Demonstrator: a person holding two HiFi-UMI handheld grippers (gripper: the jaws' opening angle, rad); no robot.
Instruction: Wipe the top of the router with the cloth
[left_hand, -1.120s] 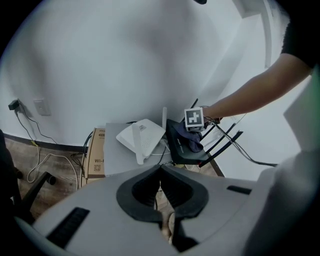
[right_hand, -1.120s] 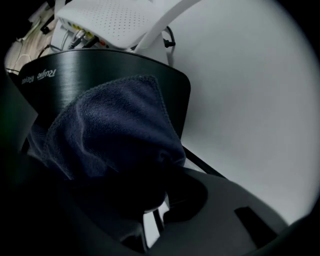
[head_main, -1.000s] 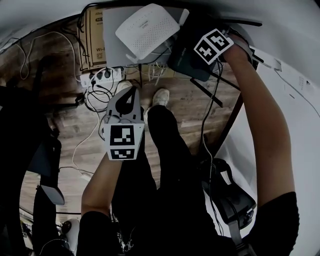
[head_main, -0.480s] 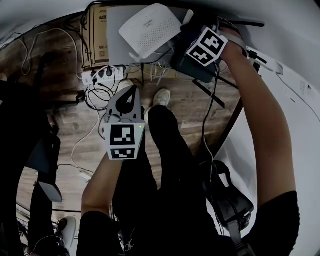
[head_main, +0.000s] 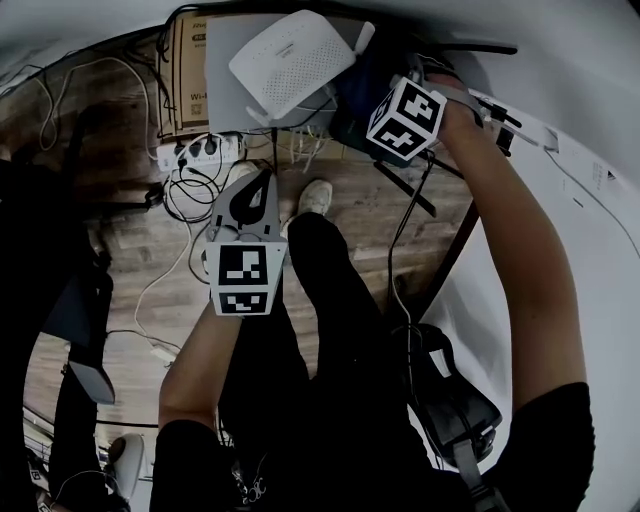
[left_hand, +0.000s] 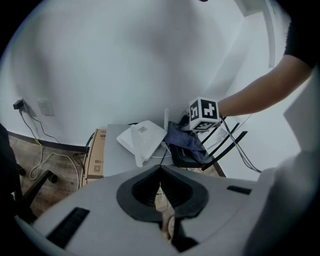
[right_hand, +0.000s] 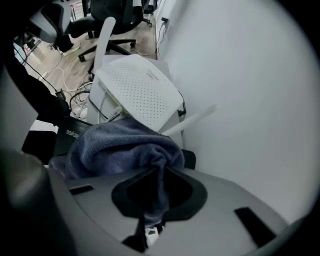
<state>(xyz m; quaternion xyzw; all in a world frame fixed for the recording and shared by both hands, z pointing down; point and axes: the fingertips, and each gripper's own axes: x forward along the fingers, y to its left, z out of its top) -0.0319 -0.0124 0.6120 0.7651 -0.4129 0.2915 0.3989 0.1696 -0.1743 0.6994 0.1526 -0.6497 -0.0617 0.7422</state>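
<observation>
A white router leans tilted on a grey stand. Right of it lies a black router with long antennas. A dark blue cloth is draped over the black router's top. My right gripper is shut on a fold of that cloth, just right of the white router. My left gripper hangs lower, over the wooden floor, shut with nothing between its jaws.
A power strip and tangled cables lie on the wood floor below the stand. A cardboard box stands at the left. A white wall rises behind the routers. Office chairs stand farther off. A white desk is at the right.
My right gripper has slid left and slightly nearer across the black router, dragging the cloth with it. The left gripper has barely moved.
</observation>
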